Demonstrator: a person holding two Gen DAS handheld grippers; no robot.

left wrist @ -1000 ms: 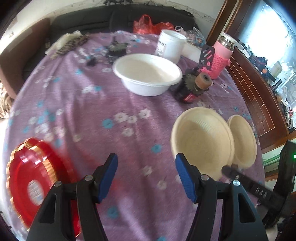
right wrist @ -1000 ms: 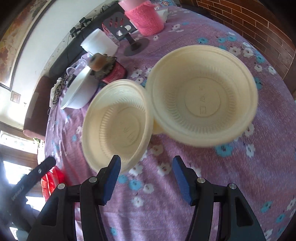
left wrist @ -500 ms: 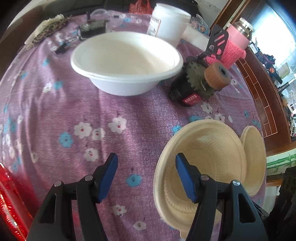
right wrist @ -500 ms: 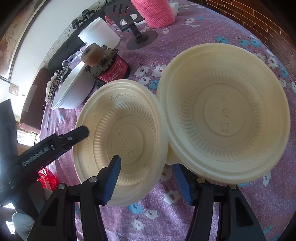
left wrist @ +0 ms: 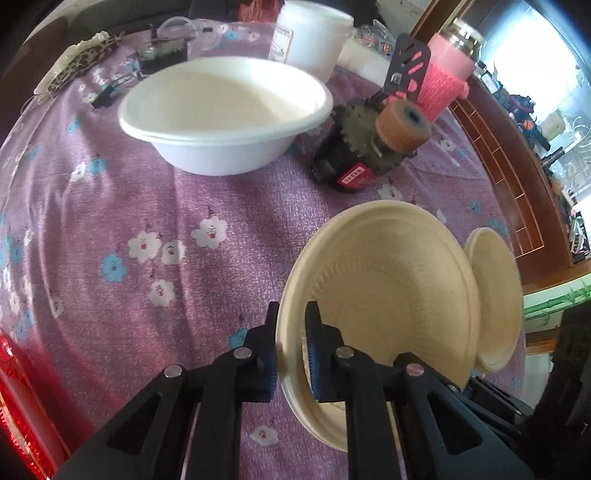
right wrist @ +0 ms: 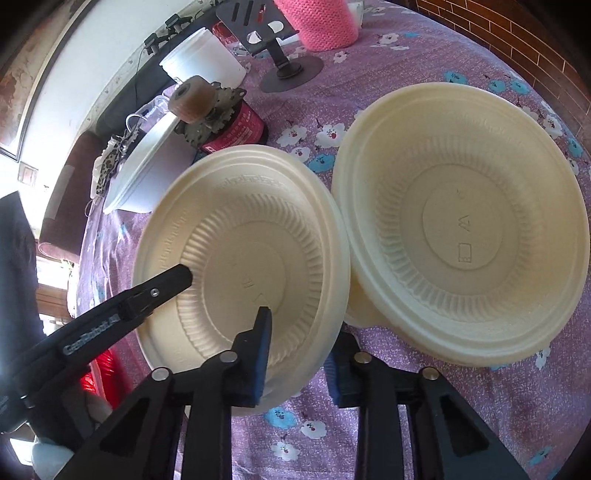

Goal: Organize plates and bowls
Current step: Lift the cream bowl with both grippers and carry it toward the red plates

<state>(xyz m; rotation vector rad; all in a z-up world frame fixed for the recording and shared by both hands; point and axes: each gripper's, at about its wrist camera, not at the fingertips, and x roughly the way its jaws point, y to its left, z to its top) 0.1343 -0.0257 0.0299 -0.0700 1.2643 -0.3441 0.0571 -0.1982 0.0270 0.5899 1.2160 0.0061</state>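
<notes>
Two cream plastic bowls sit side by side on the purple flowered cloth. My left gripper is shut on the rim of the nearer cream bowl, one finger inside and one outside. The second cream bowl lies just behind it. In the right wrist view my right gripper straddles the near rim of the same left bowl, jaws partly closed around it; the other cream bowl overlaps its right edge. A large white bowl stands farther back. A red plate lies at the left edge.
A black-and-red can with a gear and a brown roll stands between the white bowl and the cream bowls. A white tub, a pink knitted bottle and a black phone stand stand at the back. The table edge runs along the right.
My left gripper moved in to the nearer cream bowl and shut on its rim. My right gripper advanced and narrowed around the opposite rim of the same bowl.
</notes>
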